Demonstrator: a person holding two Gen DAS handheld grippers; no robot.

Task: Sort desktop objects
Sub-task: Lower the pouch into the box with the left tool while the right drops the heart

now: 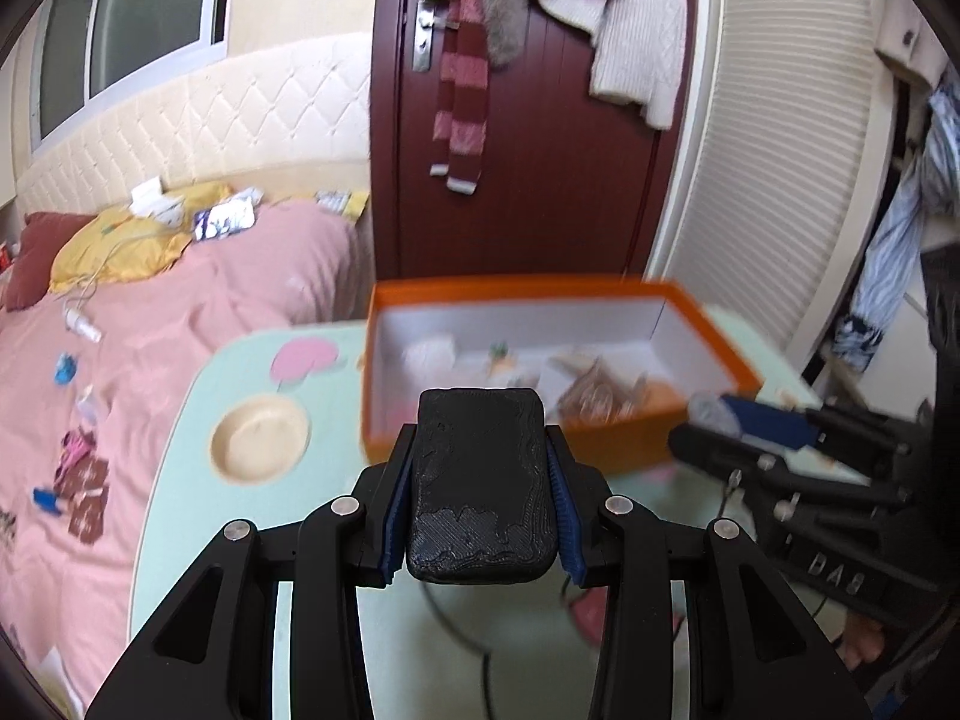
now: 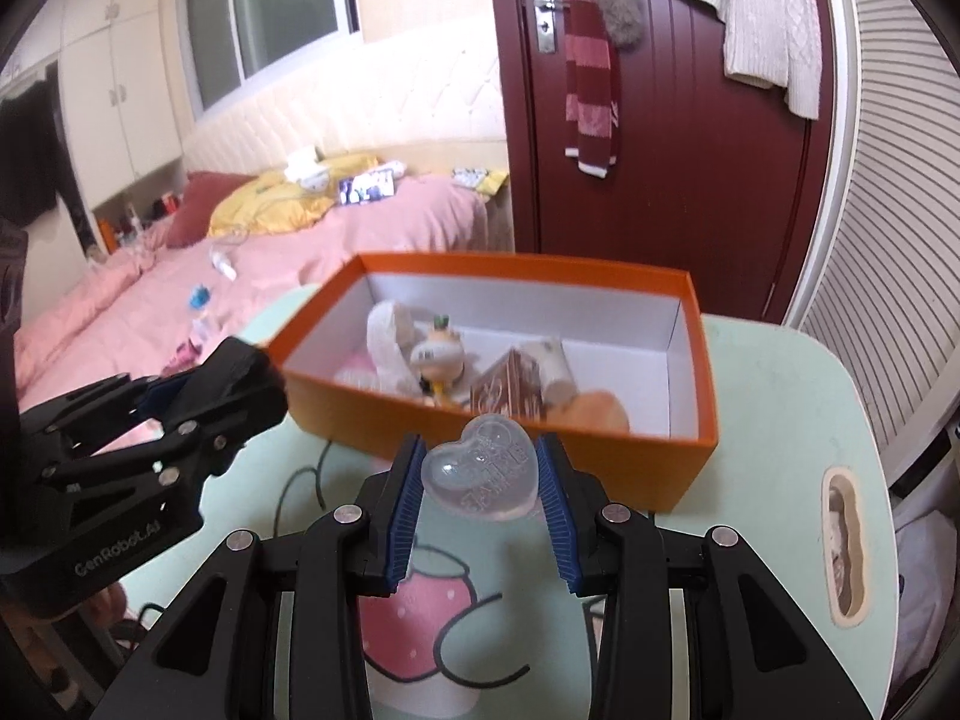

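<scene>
Beside table's orange box (image 2: 630,468): left tool (image 1: 480,480) clamps black block (image 1: 480,492) lengthwise, pointing forward.

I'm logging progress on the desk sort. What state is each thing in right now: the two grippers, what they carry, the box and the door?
left gripper: shut on black block, held above the table
right gripper: shut on clear heart, short of the box
orange box: open, no lid, several items already inside
cream dish: on the table, nothing in it
door: closed, scarf and clothes hung over it
</scene>
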